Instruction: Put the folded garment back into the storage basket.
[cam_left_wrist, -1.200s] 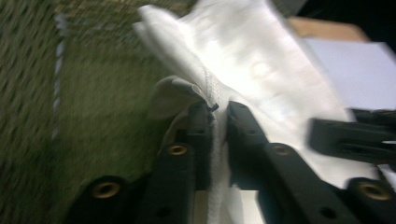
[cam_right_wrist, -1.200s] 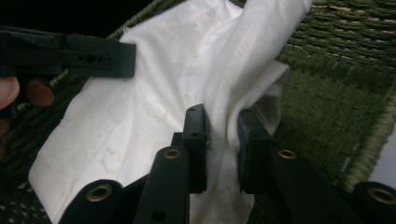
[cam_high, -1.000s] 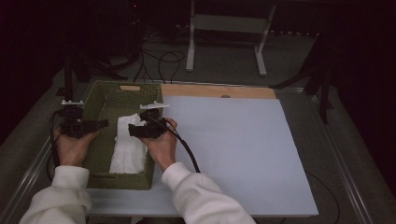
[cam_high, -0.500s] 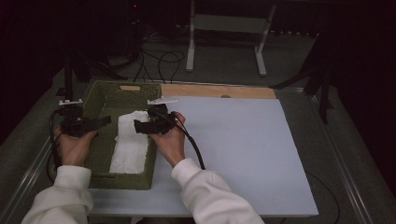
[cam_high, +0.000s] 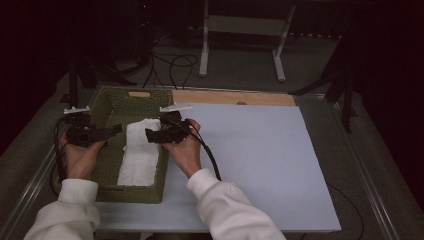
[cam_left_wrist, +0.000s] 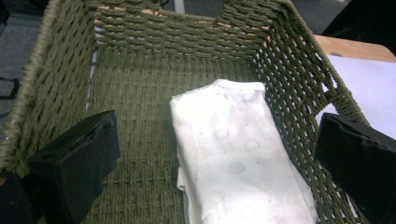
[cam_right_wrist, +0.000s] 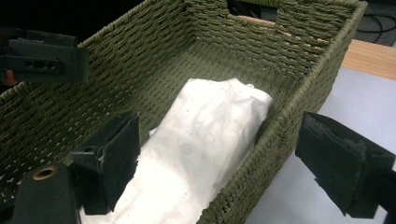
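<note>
A green woven basket (cam_high: 107, 107) stands at the table's left. A folded white cloth (cam_high: 140, 152) lies flat along its right wall, lengthwise. My left gripper (cam_high: 114, 130) hangs over the basket's left rim, pointing right toward the cloth. It stands open, and its jaws have just been opening. In the left gripper view the cloth (cam_left_wrist: 233, 158) lies below the spread jaws of the left gripper (cam_left_wrist: 219, 135), untouched. My right gripper (cam_high: 150, 134) hovers over the cloth's far end. It is open too, its jaws lately widened, and it straddles the basket's right wall (cam_right_wrist: 275, 126) above the cloth (cam_right_wrist: 201, 140).
A pale sheet (cam_high: 250, 160) covers the table right of the basket, with a wooden strip (cam_high: 235, 97) behind it. Metal rails edge the table. Stand legs (cam_high: 240, 45) and cables (cam_high: 170, 60) lie on the floor beyond. A cable (cam_high: 210, 155) trails from the right gripper.
Both grippers' jaws have spread wider. The cloth's far end, raised between them a second ago, now lies flat in the basket. The hands have barely shifted.
</note>
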